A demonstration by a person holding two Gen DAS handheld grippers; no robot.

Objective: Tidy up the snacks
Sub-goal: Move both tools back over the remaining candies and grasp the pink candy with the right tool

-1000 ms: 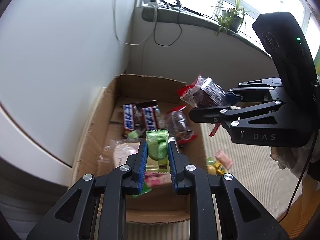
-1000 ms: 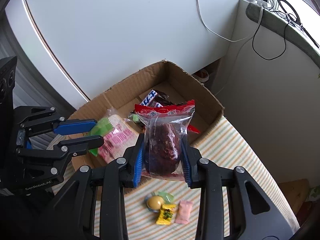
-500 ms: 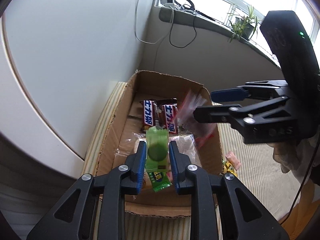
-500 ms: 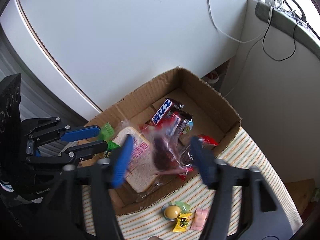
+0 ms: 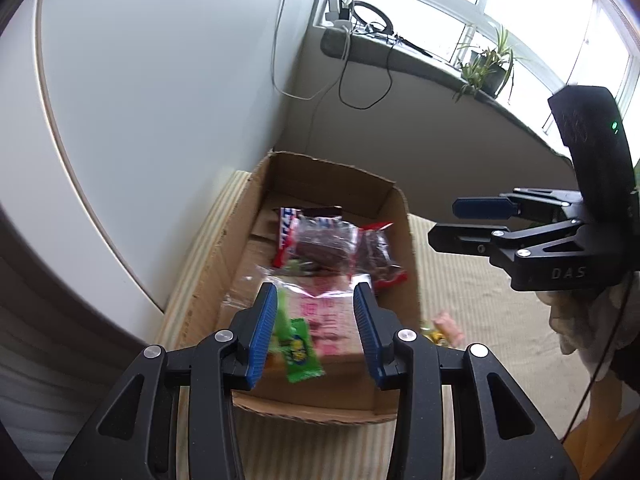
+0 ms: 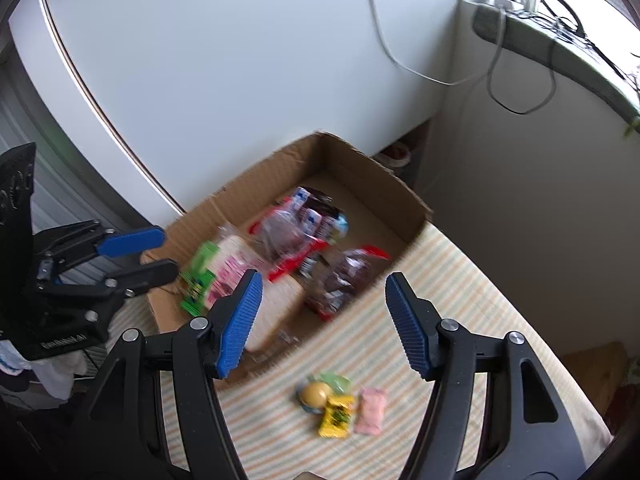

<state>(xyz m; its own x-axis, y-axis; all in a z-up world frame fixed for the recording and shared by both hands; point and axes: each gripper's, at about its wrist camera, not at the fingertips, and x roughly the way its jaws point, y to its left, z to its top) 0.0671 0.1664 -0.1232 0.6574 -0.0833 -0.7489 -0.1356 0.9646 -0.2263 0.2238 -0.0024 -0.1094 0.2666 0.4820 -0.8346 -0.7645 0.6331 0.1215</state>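
Observation:
An open cardboard box lies on a striped cloth. It holds chocolate bars, two brown cakes in clear red-edged wrappers and a bagged bread slice. My left gripper hovers over the box's near end with its jaws opening. A blurred green packet hangs between them against the left pad only. My right gripper is open and empty above the box's right edge.
Loose candies lie on the striped cloth beside the box: a yellow ball, a yellow wrapper and a pink one. A white curved panel stands left of the box. Cables and a plant sit on the window sill.
My right gripper opened and its brown cake packet dropped into the box. The left jaws spread apart, and the green packet slid down from their grip.

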